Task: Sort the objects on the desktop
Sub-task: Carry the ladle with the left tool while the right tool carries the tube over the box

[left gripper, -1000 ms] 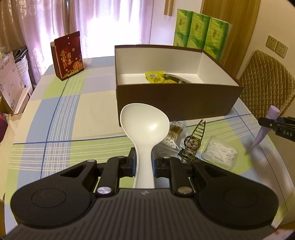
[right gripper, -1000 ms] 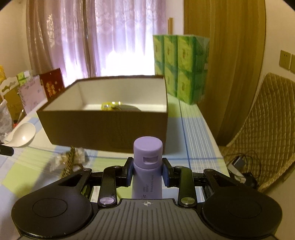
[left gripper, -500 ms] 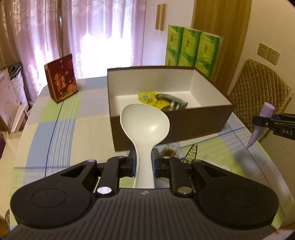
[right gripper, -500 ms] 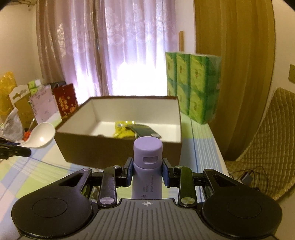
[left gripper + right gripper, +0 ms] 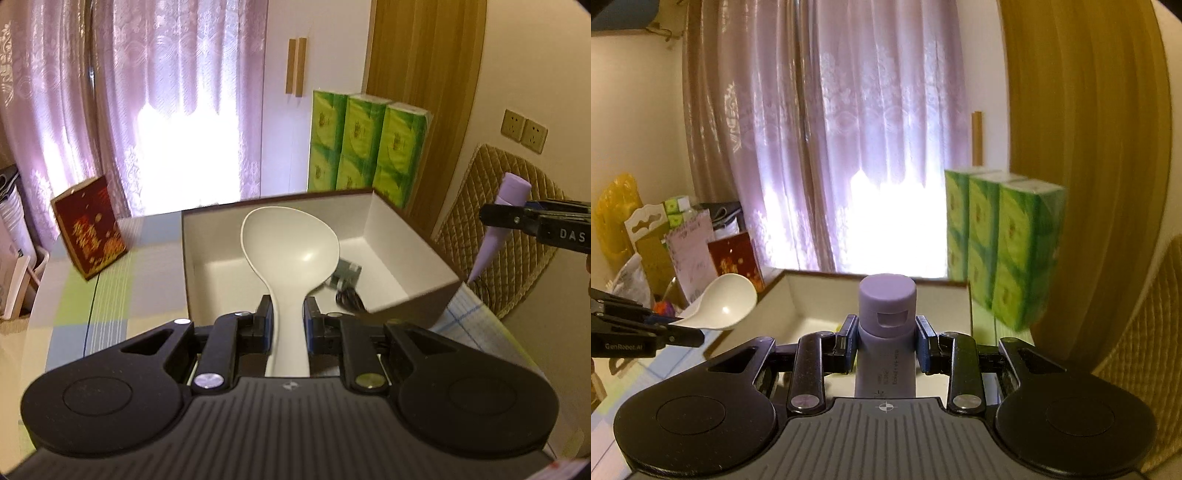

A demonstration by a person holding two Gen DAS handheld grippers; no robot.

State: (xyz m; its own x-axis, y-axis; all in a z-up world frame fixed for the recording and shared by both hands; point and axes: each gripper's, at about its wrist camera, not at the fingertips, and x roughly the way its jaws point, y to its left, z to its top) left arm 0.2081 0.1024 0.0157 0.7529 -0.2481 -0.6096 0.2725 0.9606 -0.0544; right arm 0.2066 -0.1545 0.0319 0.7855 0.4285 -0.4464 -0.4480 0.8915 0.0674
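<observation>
Left tongs (image 5: 289, 320) gripping spoon (image 5: 290, 243) over box (image 5: 402, 236), cable (image 5: 349, 297) inside

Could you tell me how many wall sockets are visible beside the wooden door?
2 beige wall sockets, side by side right of the wooden door, above the quilted chair: one nearer the door, one further right. Others may lie outside the frame.

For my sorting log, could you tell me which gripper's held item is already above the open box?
The left gripper: its white spoon hangs over the brown box; the right gripper's purple tube remains outside.

Box (image 5: 402, 236) on table (image 5: 110, 295); tissue packs (image 5: 365, 147) behind, seemingly touching.
</observation>
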